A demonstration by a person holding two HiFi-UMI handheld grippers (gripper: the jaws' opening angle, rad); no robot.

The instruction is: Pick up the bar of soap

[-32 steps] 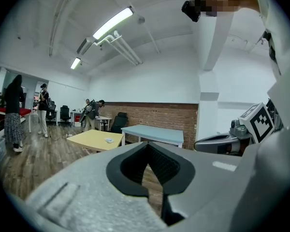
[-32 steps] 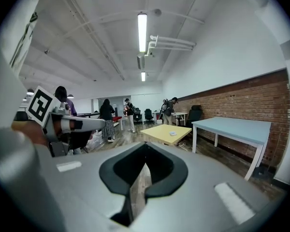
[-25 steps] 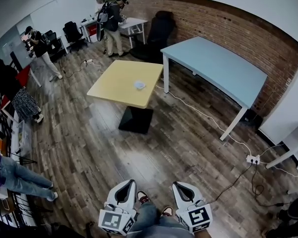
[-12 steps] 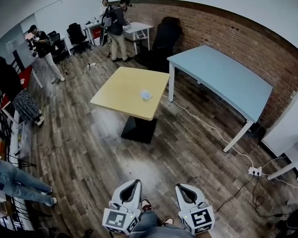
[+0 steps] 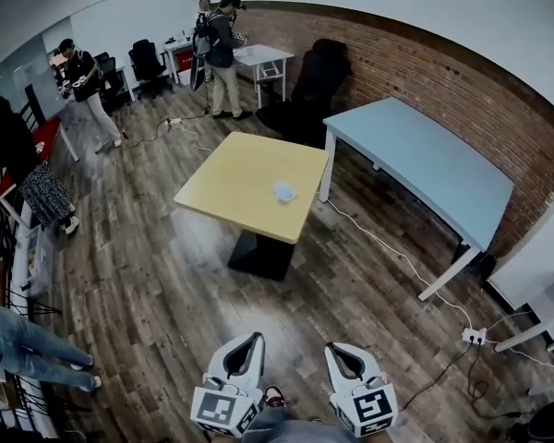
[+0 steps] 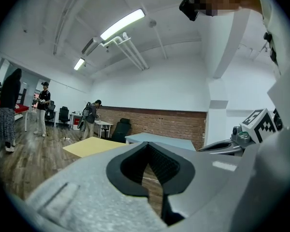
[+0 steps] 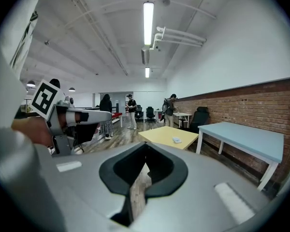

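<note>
1. I am looking down over a wood-plank floor (image 5: 157,275) beside a brick wall (image 5: 415,72).
2. The bar of soap (image 5: 284,191) is showing as one small, pale, flattish lump, lying on the yellow table (image 5: 231,183) near its right edge, well ahead of me.
3. I am counting one soap, one yellow table, one blue table (image 5: 425,160) and two claws.
4. The soap is looking too small for me to tell its long axis.
5. I am holding my left gripper (image 5: 252,338) and right gripper (image 5: 331,347) pressed together, pinching nothing.

Wood-plank floor (image 5: 166,275), rough brick wall (image 5: 425,63), matt yellow tabletop (image 5: 249,183) (smooth)
</note>
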